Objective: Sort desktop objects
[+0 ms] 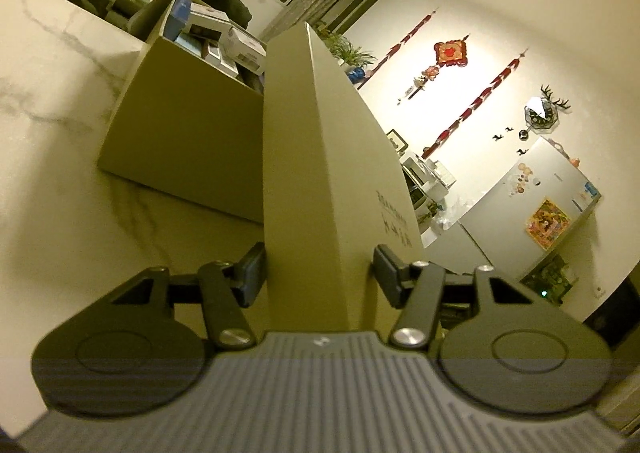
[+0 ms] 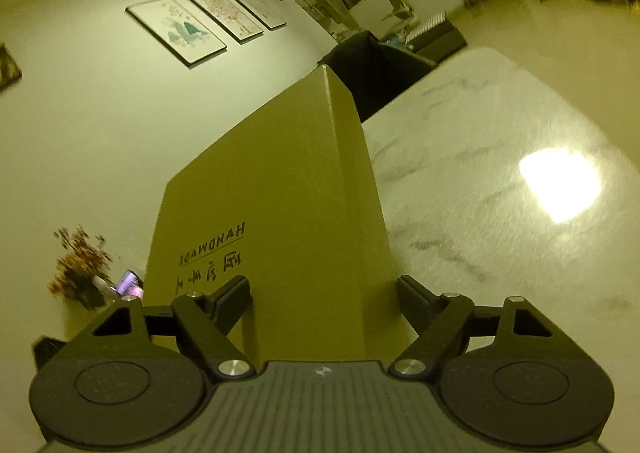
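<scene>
Nearest the left wrist camera, the left gripper [image 1: 318,273] straddles the near end of a tall tan cardboard box [image 1: 320,157]. Its left pad lies against the box's side, while the right pad appears to stand just off the printed face, so a firm clamp cannot be confirmed from this view. In the right wrist view, the right gripper [image 2: 324,293] straddles a tan box [image 2: 280,213] of the same kind, printed with the word HANDMADE and several characters, all seen upside down. The left finger [image 2: 232,299] lies in front of the printed face; the right finger [image 2: 412,299] stands slightly clear of the box's edge, so the jaws read as released around the box rather than clenched on it. The box is closed, and its contents cannot be seen. It stands over a white marble-veined table [image 1: 48,93]. Beyond it in the left view, an open cardboard carton [image 1: 180,133] sits on the table, just behind and left of the held box. The carton holds several small retail boxes [image 1: 224,37], white and blue, stacked loosely to its rim. A dark chair [image 2: 372,69] stands at the far table edge in the right view.
</scene>
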